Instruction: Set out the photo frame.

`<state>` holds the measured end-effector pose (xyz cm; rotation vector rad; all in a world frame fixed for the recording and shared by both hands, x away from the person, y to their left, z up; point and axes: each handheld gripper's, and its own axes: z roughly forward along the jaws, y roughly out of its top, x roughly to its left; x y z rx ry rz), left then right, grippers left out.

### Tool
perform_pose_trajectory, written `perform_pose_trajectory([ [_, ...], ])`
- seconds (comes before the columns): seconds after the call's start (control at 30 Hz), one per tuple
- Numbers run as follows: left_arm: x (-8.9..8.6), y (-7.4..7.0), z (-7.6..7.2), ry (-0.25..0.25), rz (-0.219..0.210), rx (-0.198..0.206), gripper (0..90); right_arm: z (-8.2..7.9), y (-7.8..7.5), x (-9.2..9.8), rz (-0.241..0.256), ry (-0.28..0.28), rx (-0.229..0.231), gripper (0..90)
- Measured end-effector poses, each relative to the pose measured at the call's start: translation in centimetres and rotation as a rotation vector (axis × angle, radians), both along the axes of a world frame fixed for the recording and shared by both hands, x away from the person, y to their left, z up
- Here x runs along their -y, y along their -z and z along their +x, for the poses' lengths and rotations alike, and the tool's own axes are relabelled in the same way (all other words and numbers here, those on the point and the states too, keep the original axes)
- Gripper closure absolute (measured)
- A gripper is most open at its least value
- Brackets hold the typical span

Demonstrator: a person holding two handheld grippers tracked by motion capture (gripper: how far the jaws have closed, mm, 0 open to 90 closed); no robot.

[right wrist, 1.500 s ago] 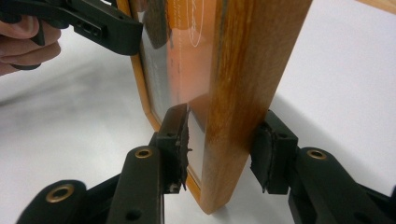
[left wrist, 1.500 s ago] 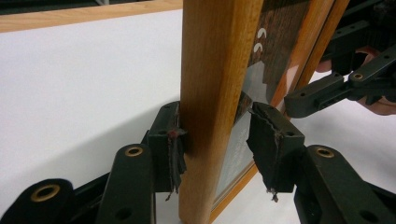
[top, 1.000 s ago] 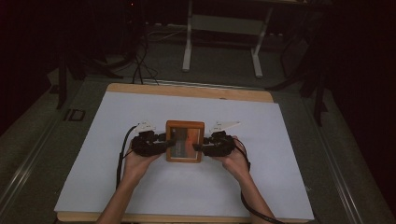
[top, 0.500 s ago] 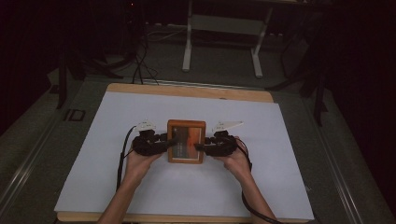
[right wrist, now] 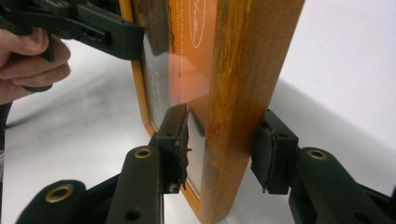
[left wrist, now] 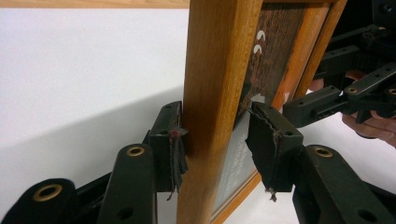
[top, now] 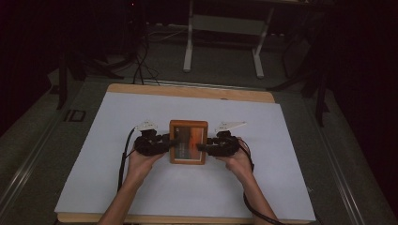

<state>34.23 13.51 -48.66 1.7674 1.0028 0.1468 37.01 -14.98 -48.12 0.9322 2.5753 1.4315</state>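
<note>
Rectangular wooden picture frame [top: 188, 141], glossy glazed front; clamped at opposite side rails by left hand-held gripper [left wrist: 215, 140] and right hand-held gripper [right wrist: 224, 142]; over white tabletop [top: 281, 140].

A rectangular light-wood table [top: 187, 91] is covered almost edge to edge by a large white sheet [top: 117, 178]. Bare wood shows along its far and near edges. It stands on grey floor [top: 37, 154].

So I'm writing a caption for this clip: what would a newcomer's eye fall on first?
A wooden picture frame at the middle of the white table sheet, held from both sides. The left gripper clamps its left rail and the right gripper its right rail, each with one jaw on the glass and one behind.
</note>
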Motion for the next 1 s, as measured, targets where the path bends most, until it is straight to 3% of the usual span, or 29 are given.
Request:
perform_pose_trajectory([
  [0.77, 0.88, 0.32, 0.78, 0.000, 0.009, 0.003, 58.4, 0.58, 0.62, 0.97, 0.022, 0.028, -0.018, 57.7],
  [1.0, 0.97, 0.20, 0.59, 0.005, 0.029, 0.012, 58.9, 0.62, 0.60, 0.82, 0.014, 0.028, -0.010, 56.5],
])
